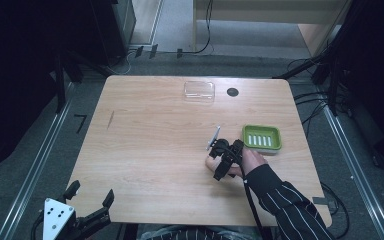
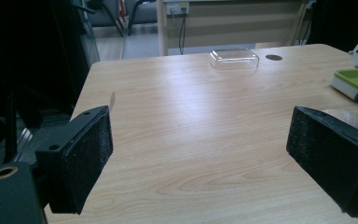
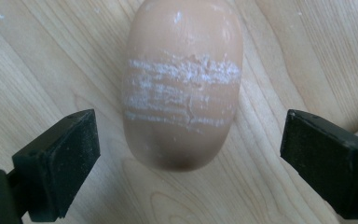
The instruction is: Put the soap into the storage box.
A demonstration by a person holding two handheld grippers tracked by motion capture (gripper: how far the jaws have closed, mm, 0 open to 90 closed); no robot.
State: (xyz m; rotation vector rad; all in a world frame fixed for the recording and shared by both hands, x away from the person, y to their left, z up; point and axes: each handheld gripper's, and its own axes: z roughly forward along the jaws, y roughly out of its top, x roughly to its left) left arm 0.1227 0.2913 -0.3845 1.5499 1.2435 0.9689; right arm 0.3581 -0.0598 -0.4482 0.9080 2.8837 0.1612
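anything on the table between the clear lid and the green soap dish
No. In the high view the wood between the clear lid and the green soap dish is bare; the dark round hole sits beside the lid, off that line.

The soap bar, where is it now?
The soap lies on the table, between the right gripper's open fingers, left of the green dish.

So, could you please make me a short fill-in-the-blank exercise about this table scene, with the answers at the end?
1. The jaws of the right gripper stand ___ on either side of the soap bar.
2. The soap dish is ___ in colour.
3. The clear lid lies at the ___ edge of the table.
4. The left gripper holds ___.

Missing words: open; green; far; nothing
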